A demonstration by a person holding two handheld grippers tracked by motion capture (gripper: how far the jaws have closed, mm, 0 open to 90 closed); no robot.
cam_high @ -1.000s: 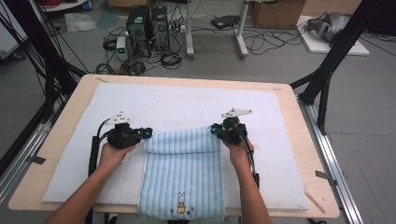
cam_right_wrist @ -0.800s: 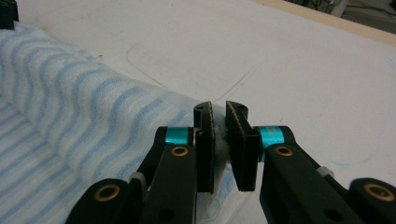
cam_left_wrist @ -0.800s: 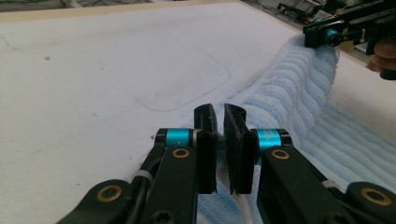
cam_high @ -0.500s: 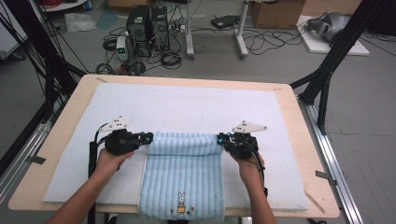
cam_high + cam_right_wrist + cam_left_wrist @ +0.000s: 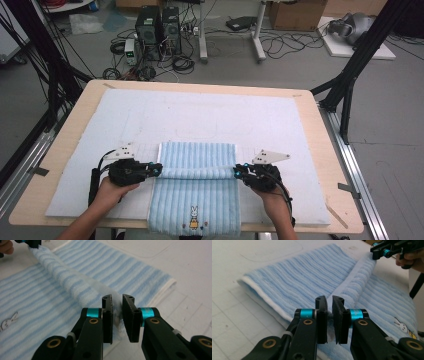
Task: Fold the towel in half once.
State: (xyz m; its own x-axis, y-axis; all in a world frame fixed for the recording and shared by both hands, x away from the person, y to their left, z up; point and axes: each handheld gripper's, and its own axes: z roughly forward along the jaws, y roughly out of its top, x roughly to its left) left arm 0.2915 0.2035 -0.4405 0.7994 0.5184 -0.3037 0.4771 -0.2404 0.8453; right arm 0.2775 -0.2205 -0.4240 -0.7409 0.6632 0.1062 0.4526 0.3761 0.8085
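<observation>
From the high view, my left hand-held gripper [image 5: 156,169] sits at the left end of a raised fold in the blue striped towel [image 5: 195,200], and my right hand-held gripper [image 5: 239,172] sits at the fold's right end. The towel lies on the white mat [image 5: 200,115] covering the surface, its near edge hanging over the front, so that part's cut off.

Left gripper view: the jaws have just been easing apart, a narrow gap now, with a bit of the fold's corner between them. Can't tell if the pads press on it.

Right gripper view: same deal, jaws a little wider, frayed towel edge between them, contact hard to make out. The bunny print [image 5: 7,321] is half cropped.
</observation>
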